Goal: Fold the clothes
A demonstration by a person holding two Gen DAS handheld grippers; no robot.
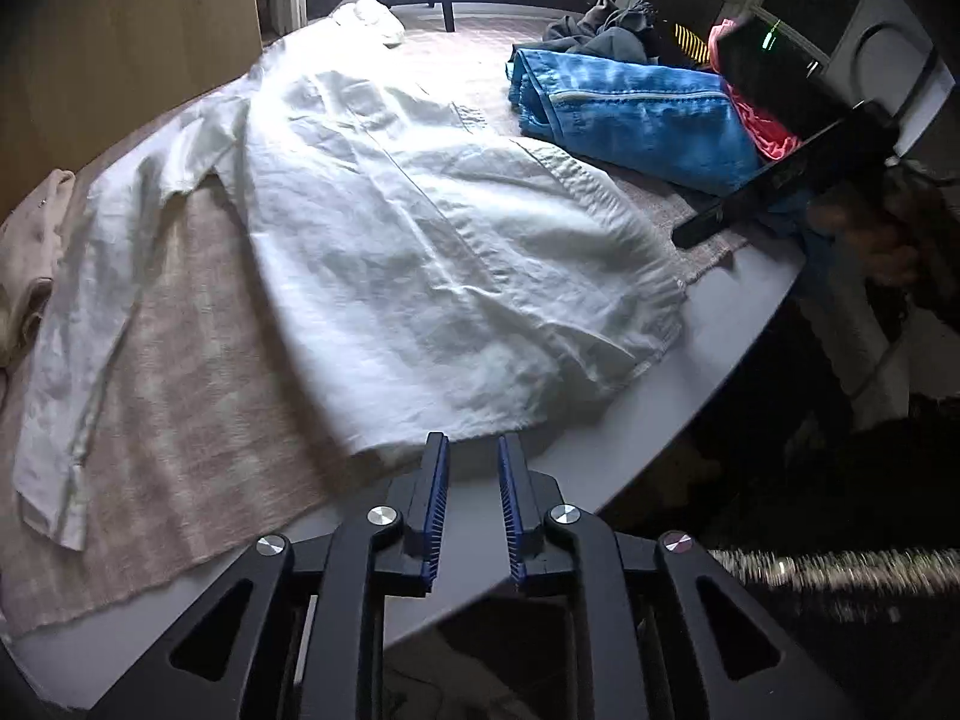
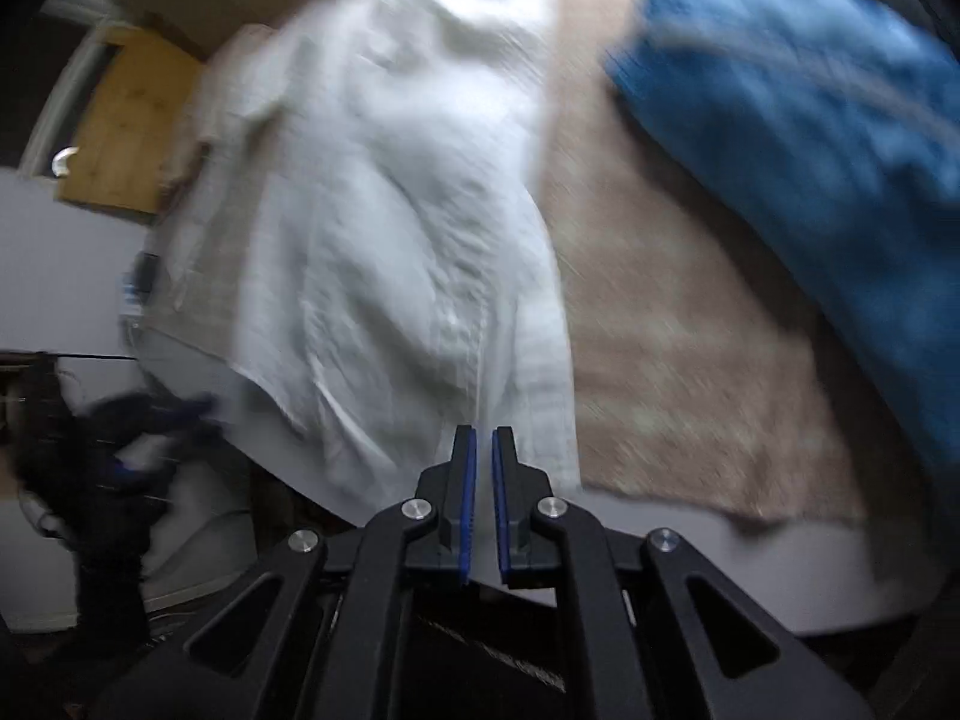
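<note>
Left wrist view: low at table edge, facing along white shirt. Right wrist view: nearer, blurred, above shirt hem. Shared: shirt, folded jeans.

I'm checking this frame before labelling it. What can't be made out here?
- Right wrist view: motion blur smears the white shirt and blue denim; seams and buttons unreadable.
- Left wrist view: the right gripper covers part of the pink garment; its fingertips are hidden.
- Left wrist view: the beige garment is cut off by the left edge.
- Left wrist view: the grey clothes are too dark to identify.
</note>
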